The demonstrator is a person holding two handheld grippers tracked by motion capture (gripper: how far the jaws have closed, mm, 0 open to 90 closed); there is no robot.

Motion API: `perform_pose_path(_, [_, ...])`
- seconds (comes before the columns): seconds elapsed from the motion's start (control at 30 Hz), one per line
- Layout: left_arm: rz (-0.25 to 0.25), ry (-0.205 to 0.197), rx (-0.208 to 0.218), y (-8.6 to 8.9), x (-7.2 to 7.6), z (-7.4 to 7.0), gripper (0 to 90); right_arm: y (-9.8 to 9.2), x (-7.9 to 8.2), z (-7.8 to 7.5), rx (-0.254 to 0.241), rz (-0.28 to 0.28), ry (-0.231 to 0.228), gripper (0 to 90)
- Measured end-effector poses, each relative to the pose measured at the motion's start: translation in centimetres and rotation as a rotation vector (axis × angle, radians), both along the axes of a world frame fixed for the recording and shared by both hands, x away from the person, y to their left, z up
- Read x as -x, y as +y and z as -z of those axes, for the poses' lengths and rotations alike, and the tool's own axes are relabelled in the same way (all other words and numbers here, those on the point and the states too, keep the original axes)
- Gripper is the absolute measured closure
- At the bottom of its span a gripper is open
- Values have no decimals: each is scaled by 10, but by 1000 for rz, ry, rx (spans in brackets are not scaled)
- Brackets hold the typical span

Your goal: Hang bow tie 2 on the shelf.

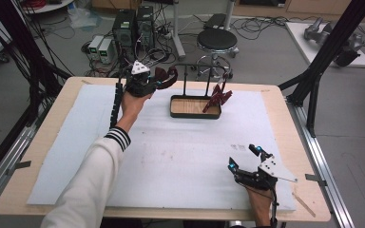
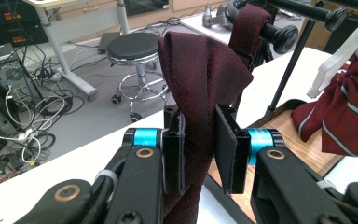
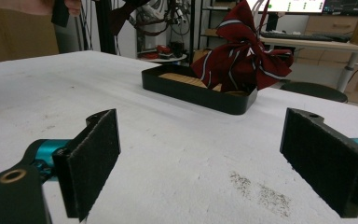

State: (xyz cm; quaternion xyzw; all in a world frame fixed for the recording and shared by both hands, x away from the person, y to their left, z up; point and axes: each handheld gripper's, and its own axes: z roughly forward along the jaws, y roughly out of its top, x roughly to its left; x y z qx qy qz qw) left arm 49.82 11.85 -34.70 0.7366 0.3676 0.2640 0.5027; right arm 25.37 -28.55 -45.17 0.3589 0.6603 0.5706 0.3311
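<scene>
Two tools: left tool [image 2: 200, 156] clamped dark red tie [image 2: 200, 74], lifted toward rack [image 1: 204, 71] for hanging; right tool [image 3: 200, 163] wide open, empty, resting on desk [image 1: 171, 161].

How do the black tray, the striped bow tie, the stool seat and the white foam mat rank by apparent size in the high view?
1. white foam mat
2. black tray
3. stool seat, close to the tray, but farther off, so unsure
4. striped bow tie
</scene>
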Motion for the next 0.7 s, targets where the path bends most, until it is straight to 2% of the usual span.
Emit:
perform_pose_path(0.1, [8,2,-7,0,0,0,726,0,0,0,-2,0,1,112])
perform_pose_path(0.27, [9,8,-49,-1,-1,3,704,1,1,0,3,7,-1,112])
perform_pose_path(0.37, [-3,22,-43,-1,-1,4,644,1,0,0,9,3,-2,113])
perform_pose_path(0.43, [-18,32,-43,0,-1,3,559,2,0,0,18,0,-10,112])
perform_pose_path(0.53, [1,35,-40,3,-1,3,466,1,1,0,13,0,-8,112])
perform_pose_path(0.6, [4,41,-50,5,-1,3,346,1,1,0,9,3,-9,112])
perform_pose_path(0.67, [39,54,-53,8,-1,3,241,1,1,0,14,4,-11,112])
perform_pose_path(0.7, [51,62,-53,11,0,3,215,2,1,0,18,6,-15,112])
